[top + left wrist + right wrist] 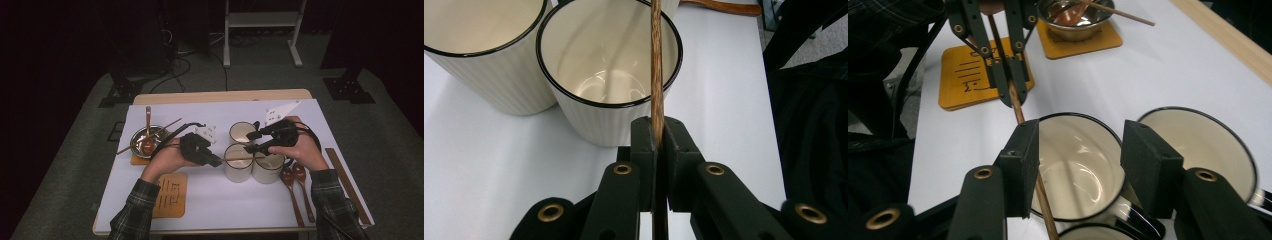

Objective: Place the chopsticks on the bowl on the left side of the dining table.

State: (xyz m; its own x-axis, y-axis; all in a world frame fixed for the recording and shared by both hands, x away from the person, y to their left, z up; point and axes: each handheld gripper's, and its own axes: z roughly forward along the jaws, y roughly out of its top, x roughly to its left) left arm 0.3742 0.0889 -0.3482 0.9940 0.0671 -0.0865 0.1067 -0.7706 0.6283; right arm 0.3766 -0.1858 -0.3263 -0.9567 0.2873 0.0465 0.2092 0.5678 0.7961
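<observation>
Three cream enamel cups with black rims stand together mid-table: one at the back point(242, 131) and two in front point(237, 167) point(267, 169). My left gripper point(216, 161) is shut on a brown wooden chopstick point(240, 158), which lies level over the front cups' rims. In the left gripper view the chopstick point(656, 60) runs from between the pressed jaws of the left gripper point(658, 130) across a cup point(609, 85). My right gripper point(250, 142) hovers over the cups. In its own view the right gripper point(1080, 135) is open above a cup point(1078, 165). The chopstick point(1018, 107) passes beside and under its left jaw.
A metal bowl point(145, 140) holding a wooden spoon and a chopstick sits on a coaster at the left. A second orange coaster point(171, 195) lies near the front edge. Two wooden spoons point(295, 185) and a long wooden strip point(347, 182) lie at the right.
</observation>
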